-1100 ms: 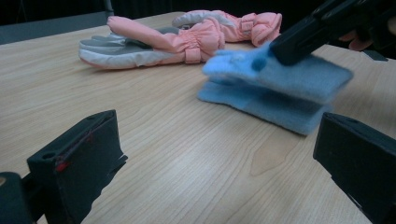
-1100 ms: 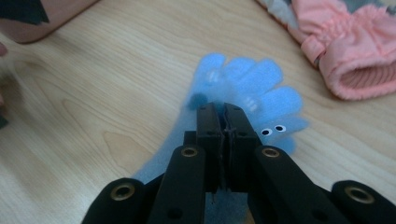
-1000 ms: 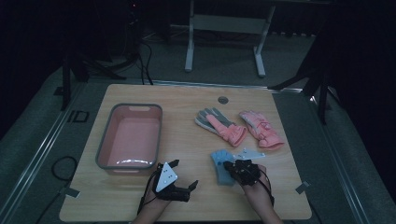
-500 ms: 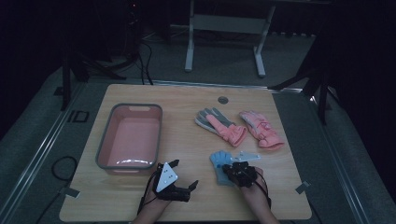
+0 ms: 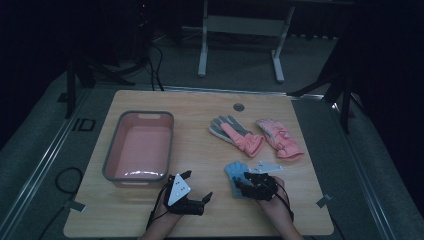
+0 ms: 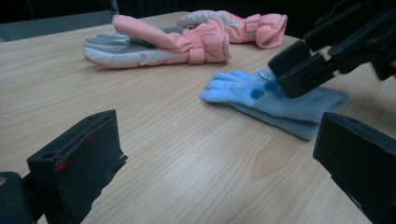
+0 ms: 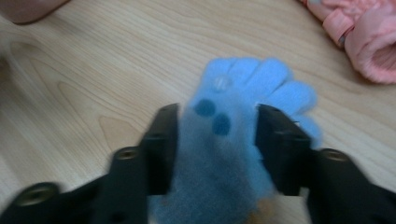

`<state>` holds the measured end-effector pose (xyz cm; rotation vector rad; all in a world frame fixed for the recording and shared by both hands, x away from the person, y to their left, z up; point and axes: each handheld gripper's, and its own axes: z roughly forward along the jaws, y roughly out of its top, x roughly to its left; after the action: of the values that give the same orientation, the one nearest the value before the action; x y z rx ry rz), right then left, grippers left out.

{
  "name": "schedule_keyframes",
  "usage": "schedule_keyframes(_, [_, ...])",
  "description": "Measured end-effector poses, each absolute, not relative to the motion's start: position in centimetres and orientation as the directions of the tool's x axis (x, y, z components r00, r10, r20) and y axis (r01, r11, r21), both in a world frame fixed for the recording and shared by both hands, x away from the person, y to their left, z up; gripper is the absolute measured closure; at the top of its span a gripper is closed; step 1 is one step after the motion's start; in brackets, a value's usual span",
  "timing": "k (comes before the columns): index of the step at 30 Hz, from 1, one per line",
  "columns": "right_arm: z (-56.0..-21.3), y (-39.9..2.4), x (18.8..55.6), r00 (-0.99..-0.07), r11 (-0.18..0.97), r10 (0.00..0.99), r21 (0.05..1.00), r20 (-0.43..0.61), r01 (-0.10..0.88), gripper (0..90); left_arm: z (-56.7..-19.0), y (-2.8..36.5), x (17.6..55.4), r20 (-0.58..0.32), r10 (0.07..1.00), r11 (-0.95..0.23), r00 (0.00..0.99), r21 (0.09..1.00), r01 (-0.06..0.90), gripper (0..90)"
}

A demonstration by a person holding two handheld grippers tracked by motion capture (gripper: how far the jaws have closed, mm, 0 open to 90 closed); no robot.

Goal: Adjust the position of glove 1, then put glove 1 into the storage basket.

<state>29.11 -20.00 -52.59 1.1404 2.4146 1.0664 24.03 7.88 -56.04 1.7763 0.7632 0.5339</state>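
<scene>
A light-blue fleece glove with dark-blue dots lies flat on the wooden table, fingers pointing away from me. My right gripper is open with one jaw on each side of the glove's palm, touching the fabric. The high view shows this gripper over the blue glove near the front edge. Left of it, my left gripper is open and holds nothing. Its view has the left gripper low over bare table, facing the blue glove and the right gripper's jaws resting on it.
Two pink padded gloves lie behind the blue one, the left one with its grey palm up. A pink basin with a grey rim stands at the left. A round hole sits near the far edge.
My right gripper has edged slightly left over the blue glove. The left gripper and the other things have stayed put.
</scene>
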Motion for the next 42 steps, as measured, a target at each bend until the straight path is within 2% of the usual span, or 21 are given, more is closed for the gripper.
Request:
schedule_keyframes(2, [-52.3,-20.2,29.2,-0.681,0.418,0.727,0.728,0.091,0.543,26.4,-56.1,7.8,23.9,0.009,0.703,-0.23,0.711,0.949,0.216,1.1])
schedule_keyframes(4, [-52.1,-20.6,29.3,-0.695,0.42,0.711,0.731,0.103,0.538,18.6,-56.0,7.5,23.8,0.026,0.695,-0.25,0.718,0.946,0.207,1.2])
schedule_keyframes(8, [-51.9,-21.3,29.4,-0.714,0.425,0.688,0.727,0.127,0.539,13.5,-56.0,7.0,23.6,0.003,0.668,-0.265,0.744,0.935,0.234,1.9])
schedule_keyframes(16, [-51.0,-23.8,29.6,-0.713,0.388,0.688,0.763,0.133,0.517,13.5,-55.2,4.9,23.2,0.011,0.596,-0.331,0.803,0.914,0.233,3.7])
schedule_keyframes(19, [-50.8,-25.0,30.0,-0.696,0.384,0.702,0.744,0.149,0.547,13.6,-55.1,4.1,23.6,-0.053,0.544,-0.349,0.838,0.893,0.283,4.4])
schedule_keyframes(21, [-50.7,-25.5,30.1,-0.689,0.38,0.706,0.733,0.164,0.564,13.5,-54.9,3.8,23.7,-0.063,0.486,-0.374,0.872,0.887,0.272,4.9])
schedule_keyframes(24, [-50.6,-26.0,30.3,-0.687,0.376,0.705,0.729,0.175,0.572,13.5,-54.7,3.0,23.9,-0.005,0.426,-0.424,0.905,0.882,0.205,11.9])
schedule_keyframes(28, [-50.7,-26.2,30.5,-0.69,0.365,0.695,0.727,0.203,0.581,13.6,-54.7,2.0,24.5,-0.008,0.375,-0.427,0.927,0.886,0.18,14.7])
schedule_keyframes(34, [-50.8,-26.3,30.8,-0.697,0.364,0.684,0.728,0.214,0.581,13.7,-54.6,0.6,25.2,0.052,0.323,-0.479,0.945,0.87,0.116,21.4])
schedule_keyframes(40, [-50.9,-25.7,31.5,-0.698,0.366,0.688,0.734,0.201,0.572,13.6,-54.2,-0.8,25.9,0.153,0.257,-0.525,0.954,0.851,0.005,31.1])
schedule_keyframes(42, [-51.1,-25.5,32.1,-0.665,0.329,0.705,0.718,0.246,0.614,13.8,-54.1,-1.5,26.1,0.206,0.233,-0.547,0.95,0.836,-0.047,33.9])
